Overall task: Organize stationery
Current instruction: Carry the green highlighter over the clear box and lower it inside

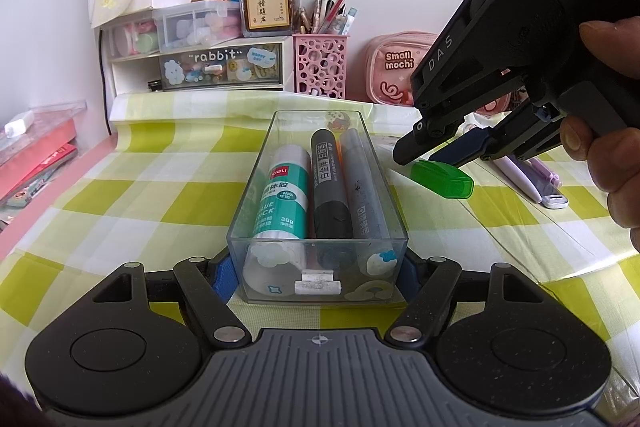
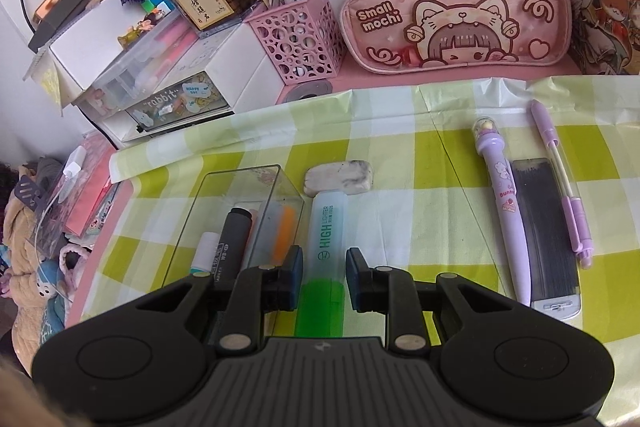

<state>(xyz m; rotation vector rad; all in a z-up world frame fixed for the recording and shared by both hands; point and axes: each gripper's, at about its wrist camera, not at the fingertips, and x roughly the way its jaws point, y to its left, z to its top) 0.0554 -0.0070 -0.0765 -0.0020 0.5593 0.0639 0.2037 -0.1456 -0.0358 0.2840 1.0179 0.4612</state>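
Clear box (image 1: 256, 187), clamped in left tongs (image 1: 318, 277), holding glue stick (image 1: 284, 193), markers (image 1: 330, 187); right tongs (image 2: 323, 269) gripping highlighter (image 2: 325, 239) over checkered desk (image 2: 420, 211).

The right gripper (image 1: 424, 153) hides most of the green highlighter (image 1: 444, 179).

Our right tool (image 2: 323, 269) grips the green highlighter (image 2: 325, 239); eraser (image 2: 338, 178) at twelve o'clock, clear tray (image 2: 236, 223) at nine.
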